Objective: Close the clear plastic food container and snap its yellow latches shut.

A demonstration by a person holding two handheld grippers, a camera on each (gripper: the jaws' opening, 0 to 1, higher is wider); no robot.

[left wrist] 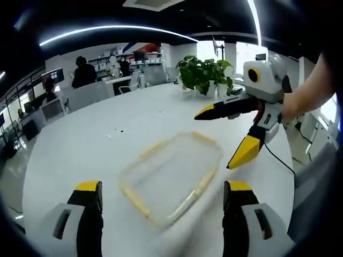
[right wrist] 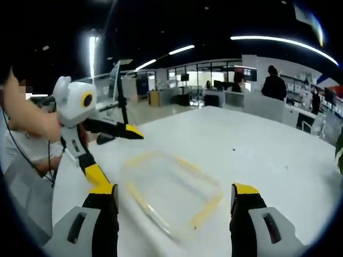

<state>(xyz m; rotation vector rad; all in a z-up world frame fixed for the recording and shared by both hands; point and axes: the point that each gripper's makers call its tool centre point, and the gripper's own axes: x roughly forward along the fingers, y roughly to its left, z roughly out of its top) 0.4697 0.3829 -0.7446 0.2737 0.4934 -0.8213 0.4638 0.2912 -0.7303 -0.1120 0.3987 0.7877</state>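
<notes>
Lying flat on the white tabletop (left wrist: pixel 80 144), the clear container (left wrist: pixel 171 176) with its yellow latches (left wrist: pixel 135 199) sits ahead of both grippers, blurred, so whether the latches are snapped cannot be told. The left gripper (left wrist: pixel 161 194) has its fingers spread wide, touching nothing. The right gripper (right wrist: pixel 177 197) is likewise spread and empty; in the left gripper view it hovers over the container's far right corner. A potted plant (left wrist: pixel 204 75) stands beyond.
</notes>
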